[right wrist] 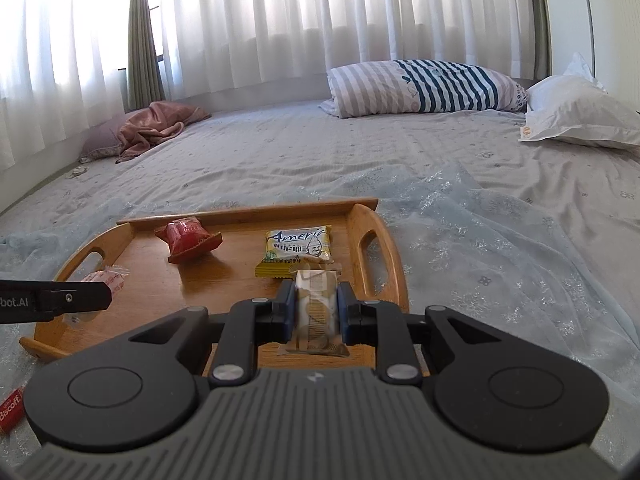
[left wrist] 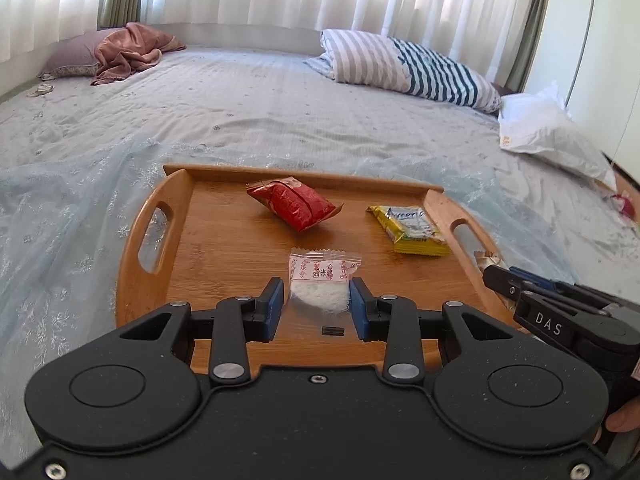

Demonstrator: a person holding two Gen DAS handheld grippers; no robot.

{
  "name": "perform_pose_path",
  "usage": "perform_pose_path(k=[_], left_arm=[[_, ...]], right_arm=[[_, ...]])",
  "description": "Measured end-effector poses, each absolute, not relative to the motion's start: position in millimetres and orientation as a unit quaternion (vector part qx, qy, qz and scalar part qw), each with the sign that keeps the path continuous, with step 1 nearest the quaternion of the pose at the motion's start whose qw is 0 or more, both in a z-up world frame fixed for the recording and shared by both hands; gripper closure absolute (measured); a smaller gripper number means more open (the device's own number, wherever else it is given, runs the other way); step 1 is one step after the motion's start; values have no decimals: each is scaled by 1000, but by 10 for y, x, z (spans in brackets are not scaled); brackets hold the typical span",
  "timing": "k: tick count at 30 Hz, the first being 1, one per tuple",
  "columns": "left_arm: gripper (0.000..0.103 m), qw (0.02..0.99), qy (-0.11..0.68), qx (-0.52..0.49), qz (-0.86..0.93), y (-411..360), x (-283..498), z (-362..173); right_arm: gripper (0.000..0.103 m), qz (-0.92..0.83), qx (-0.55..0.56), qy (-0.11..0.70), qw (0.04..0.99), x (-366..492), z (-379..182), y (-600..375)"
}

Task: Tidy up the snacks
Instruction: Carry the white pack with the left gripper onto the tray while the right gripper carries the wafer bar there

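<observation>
Snacks on tray: red packet (left wrist: pixel 294 208) toward the far rim, yellow wafer pack (left wrist: pixel 408 230) near the right handle.
Left gripper (left wrist: pixel 318 300): pads closed on a clear sachet (left wrist: pixel 320 284) of white contents, over the wooden tray (left wrist: pixel 160 280).
Right gripper (right wrist: pixel 316 304): clamped on a beige biscuit pack (right wrist: pixel 316 308), over the tray's right part.
Tray: on a pale blue lace cloth (right wrist: pixel 500 260) spread over the bed (left wrist: pixel 280 100).
Loose item: red Biscoff pack (right wrist: pixel 10 408) on the cloth, off the tray.

we are looking along the right gripper (right wrist: pixel 316 304) — its blue pads are pinching a cream wafer packet (right wrist: pixel 315 309) over the wooden tray (right wrist: pixel 384 256). a yellow snack pack (right wrist: pixel 298 250) and a red packet (right wrist: pixel 188 238) are lying on the tray — the left gripper (right wrist: pixel 60 300) is poking in from the left.
</observation>
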State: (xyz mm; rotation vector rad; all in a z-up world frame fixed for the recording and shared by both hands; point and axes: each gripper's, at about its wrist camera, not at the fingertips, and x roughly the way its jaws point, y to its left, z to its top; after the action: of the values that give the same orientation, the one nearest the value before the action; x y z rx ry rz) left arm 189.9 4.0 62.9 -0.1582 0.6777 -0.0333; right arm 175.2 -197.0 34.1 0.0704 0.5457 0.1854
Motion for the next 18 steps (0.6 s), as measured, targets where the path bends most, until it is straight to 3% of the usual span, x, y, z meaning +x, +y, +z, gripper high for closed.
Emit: perform_pose_path(k=[18], left_arm=[[70,931,354,-90,6,-22,2609,307]], right_arm=[[77,81,59,322,941,2345,48,-1939]])
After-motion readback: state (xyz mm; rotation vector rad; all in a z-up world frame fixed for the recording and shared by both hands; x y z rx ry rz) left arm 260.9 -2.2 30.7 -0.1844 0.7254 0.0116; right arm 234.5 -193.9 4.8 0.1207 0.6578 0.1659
